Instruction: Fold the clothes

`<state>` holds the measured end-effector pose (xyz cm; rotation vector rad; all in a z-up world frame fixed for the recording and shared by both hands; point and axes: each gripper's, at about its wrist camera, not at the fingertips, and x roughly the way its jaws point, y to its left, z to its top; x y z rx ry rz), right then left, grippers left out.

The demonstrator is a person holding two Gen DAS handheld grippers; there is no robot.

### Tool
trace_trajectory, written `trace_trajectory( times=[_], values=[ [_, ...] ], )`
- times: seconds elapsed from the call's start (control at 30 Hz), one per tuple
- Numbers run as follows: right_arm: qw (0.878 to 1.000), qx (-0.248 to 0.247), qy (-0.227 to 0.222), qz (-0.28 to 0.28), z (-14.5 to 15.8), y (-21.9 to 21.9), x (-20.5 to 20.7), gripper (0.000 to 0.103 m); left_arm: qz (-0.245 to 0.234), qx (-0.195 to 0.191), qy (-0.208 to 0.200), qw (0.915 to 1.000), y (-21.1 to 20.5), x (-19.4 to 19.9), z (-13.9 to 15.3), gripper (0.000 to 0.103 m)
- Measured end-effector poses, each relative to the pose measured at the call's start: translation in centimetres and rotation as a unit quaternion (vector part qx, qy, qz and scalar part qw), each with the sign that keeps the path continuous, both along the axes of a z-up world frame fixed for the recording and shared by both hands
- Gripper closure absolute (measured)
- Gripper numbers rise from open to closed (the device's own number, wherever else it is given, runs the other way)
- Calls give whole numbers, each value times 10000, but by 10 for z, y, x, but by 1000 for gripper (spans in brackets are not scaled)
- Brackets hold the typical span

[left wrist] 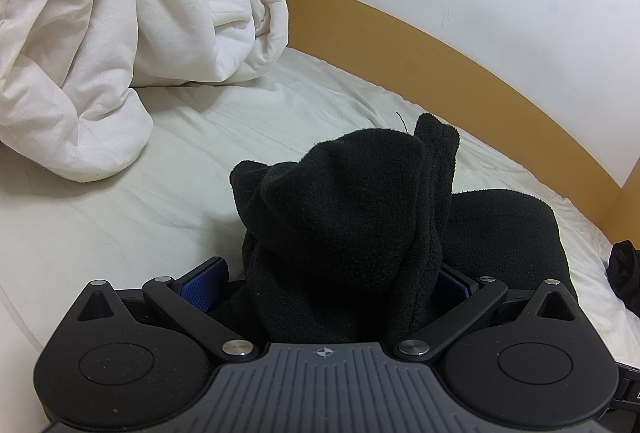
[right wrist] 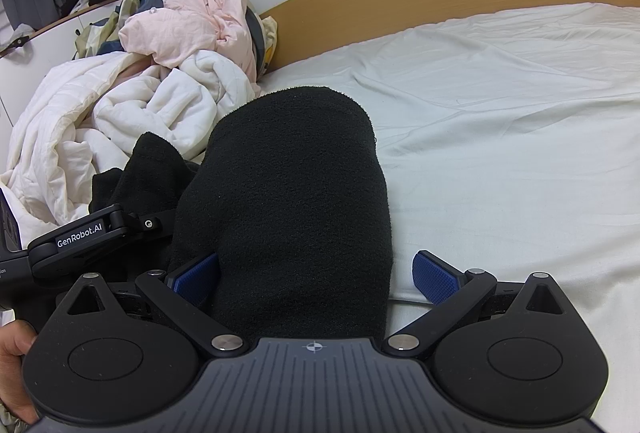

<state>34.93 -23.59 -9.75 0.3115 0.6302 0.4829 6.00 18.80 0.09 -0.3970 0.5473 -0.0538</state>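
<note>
A black fleece garment (left wrist: 344,193) lies on the white bed sheet (left wrist: 120,213), with part of it bunched up in a hump right in front of the left camera. My left gripper (left wrist: 328,281) is open wide; the bunched fleece fills the gap and covers most of the right pad. In the right wrist view the same garment (right wrist: 292,173) forms a thick rolled mass between the fingers of my right gripper (right wrist: 316,277), which is open. Its left pad (right wrist: 196,279) touches the fleece and its right pad (right wrist: 436,277) stands apart over bare sheet. The left tool's body (right wrist: 92,233) sits at the fleece's left side.
A crumpled white duvet (left wrist: 80,53) and pink bedding (right wrist: 188,25) are piled at the far left of the bed. A wooden bed frame (left wrist: 440,53) runs along the white wall. Another dark garment (left wrist: 624,273) lies at the right edge. A hand (right wrist: 12,357) shows bottom left.
</note>
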Motion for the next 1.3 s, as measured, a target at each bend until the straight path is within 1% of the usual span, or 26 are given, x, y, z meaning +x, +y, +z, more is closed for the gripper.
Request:
trace_trajectory(
  times=[1.3],
  values=[
    [10000,5,-1,-2,0,2,1,0,20,59,6,10000,-5,-1,0,0]
  ],
)
